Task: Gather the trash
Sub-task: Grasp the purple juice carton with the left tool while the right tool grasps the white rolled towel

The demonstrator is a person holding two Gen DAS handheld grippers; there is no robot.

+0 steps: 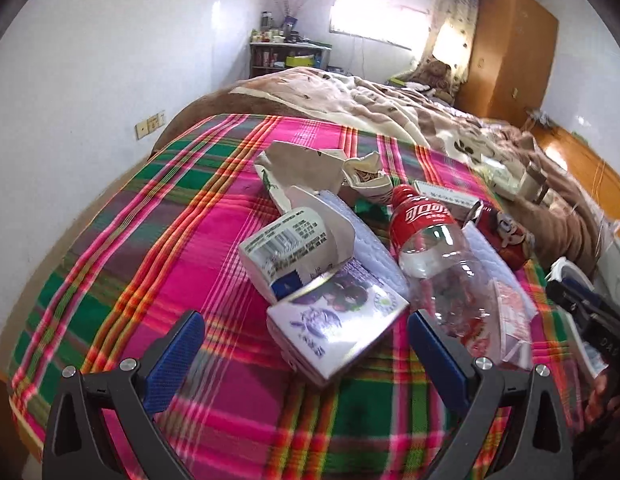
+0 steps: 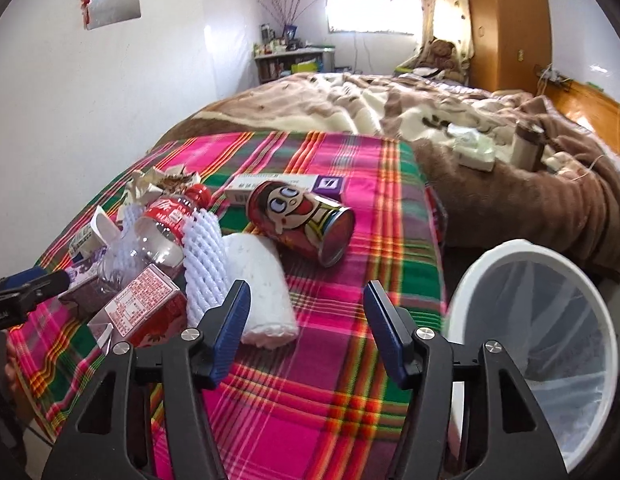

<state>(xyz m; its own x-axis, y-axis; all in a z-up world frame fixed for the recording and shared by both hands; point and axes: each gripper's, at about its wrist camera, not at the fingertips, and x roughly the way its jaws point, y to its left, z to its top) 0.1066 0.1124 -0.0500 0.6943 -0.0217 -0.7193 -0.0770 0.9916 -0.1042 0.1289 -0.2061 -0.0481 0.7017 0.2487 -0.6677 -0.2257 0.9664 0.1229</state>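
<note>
Progress: judged at the very start; nothing visibly collected.
Trash pile: on the plaid blanket (image 2: 334, 344) of the bed, at ten o'clock in the right view; purple carton (image 1: 334, 320), clear cola bottle (image 1: 434, 248), cartoon can (image 2: 301, 222), white foam netting (image 2: 203, 256).
Bin: white trash can (image 2: 530, 344) with a liner, at four o'clock, apparently empty.
Left claw (image 1: 305, 354): spread, the purple carton between its fingers, unpinched.
Right claw (image 2: 305, 328): partly spread, holding nothing.
Left to do: every piece.
</note>
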